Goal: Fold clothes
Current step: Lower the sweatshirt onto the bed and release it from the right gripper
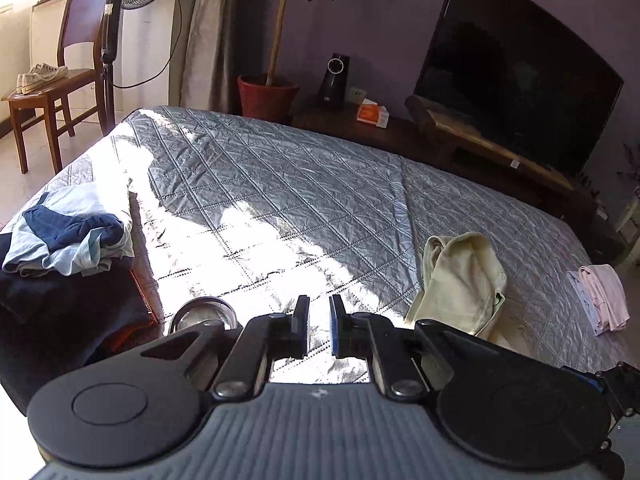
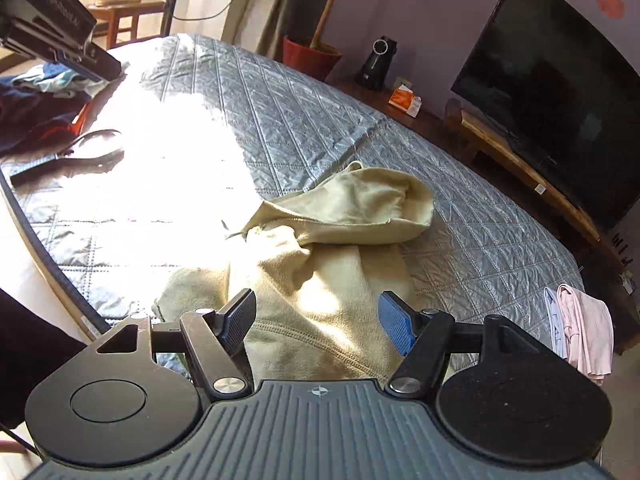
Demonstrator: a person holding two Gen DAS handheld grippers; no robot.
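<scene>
Left claw (image 1: pixel 319 312): jaws nearly together, thin gap, nothing between them. It hangs over the sunlit near part of the bed (image 1: pixel 280 184), angled down at the grey quilted cover.

Right claw (image 2: pixel 317 320): jaws wide apart, empty, over the cream garment (image 2: pixel 340 240). Fabric lies under and between the fingers (image 2: pixel 396 322); pads not pressing on it.

Cream garment is crumpled in a heap on the bed, right of the sun patch, one end bunched up like a hood or sleeve.

Pink and white folded pieces (image 2: pixel 584 332) sit at the bed's right edge, well apart from the cream one. Blue and dark clothes pile (image 1: pixel 68 236) at the left end of the bed. Magnifying glass (image 2: pixel 80 152) lies flat on the cover near that pile.
</scene>
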